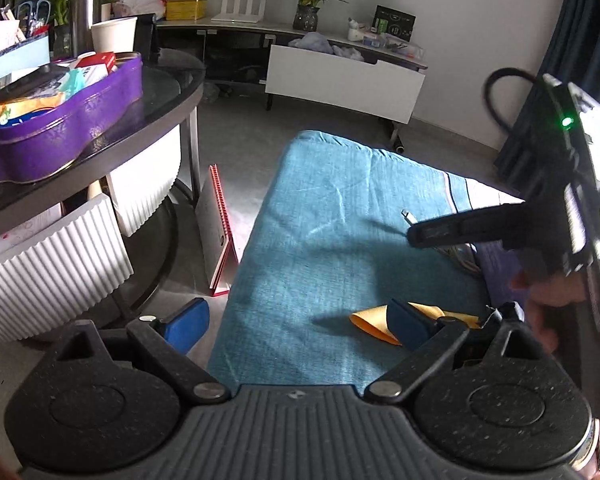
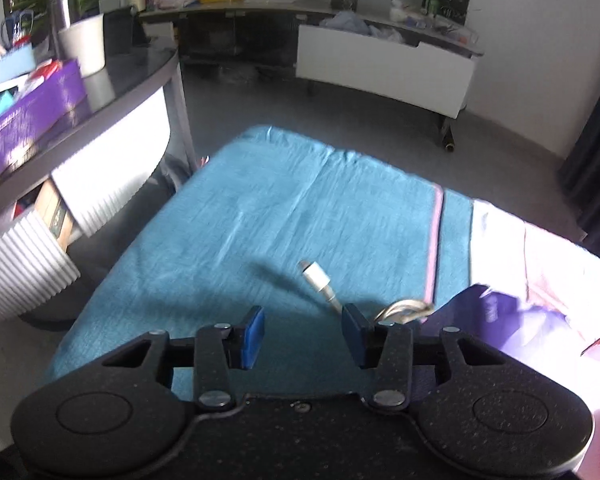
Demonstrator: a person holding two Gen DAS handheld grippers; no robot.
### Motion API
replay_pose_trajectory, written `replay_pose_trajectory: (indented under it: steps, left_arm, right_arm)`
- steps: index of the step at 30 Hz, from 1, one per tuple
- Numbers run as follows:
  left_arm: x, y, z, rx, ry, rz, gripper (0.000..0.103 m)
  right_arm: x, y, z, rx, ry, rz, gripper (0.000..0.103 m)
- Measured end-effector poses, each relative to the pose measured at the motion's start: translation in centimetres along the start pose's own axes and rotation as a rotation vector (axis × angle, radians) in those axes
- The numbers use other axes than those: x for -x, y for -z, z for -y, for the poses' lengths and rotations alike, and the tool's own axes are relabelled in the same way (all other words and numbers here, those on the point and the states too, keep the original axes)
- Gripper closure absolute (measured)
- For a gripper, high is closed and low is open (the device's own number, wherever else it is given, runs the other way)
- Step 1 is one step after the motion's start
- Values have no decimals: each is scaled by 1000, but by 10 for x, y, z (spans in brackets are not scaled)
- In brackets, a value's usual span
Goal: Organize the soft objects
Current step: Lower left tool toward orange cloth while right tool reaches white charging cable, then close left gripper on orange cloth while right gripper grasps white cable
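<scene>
Two grippers are hovering over the teal blanket [image 2: 300, 208] filling mid-frame: right gripper [image 2: 302, 336] spread wide, approaching the white cable [image 2: 318, 278] at center; left gripper [image 1: 296, 324] spread, its right pad beside an orange cloth [image 1: 370, 322] lower right.

Teal cloth [image 2: 300, 216], orange-yellow paper [image 1: 374, 322], purple tray [image 1: 60, 128], white cable plug [image 2: 316, 276], red-edged notebook [image 1: 220, 232]

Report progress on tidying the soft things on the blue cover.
Done: nothing visibly sorted yet. In hand: nothing; the left gripper and right gripper are both open. Left: the orange cloth, the charging cable and the purple item lie loose on the blue cover.
</scene>
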State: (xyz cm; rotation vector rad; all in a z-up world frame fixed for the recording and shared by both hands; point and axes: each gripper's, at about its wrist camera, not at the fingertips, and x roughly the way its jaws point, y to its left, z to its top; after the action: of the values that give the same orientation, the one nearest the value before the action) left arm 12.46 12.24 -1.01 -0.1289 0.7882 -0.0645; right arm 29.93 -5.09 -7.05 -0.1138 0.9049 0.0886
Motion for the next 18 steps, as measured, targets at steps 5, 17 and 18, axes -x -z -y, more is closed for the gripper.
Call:
replay_pose_trajectory:
  steps: [5, 17, 18]
  left_arm:
    - [-2, 2, -1, -4, 0, -1, 5]
    - [-5, 5, 0, -4, 36, 14, 5]
    - [-5, 5, 0, -3, 38, 12, 5]
  right_arm:
    - [6, 20, 26, -58, 72, -3, 71]
    - [-7, 18, 56, -110, -86, -26, 44]
    - [-12, 16, 53, -94, -66, -46, 47]
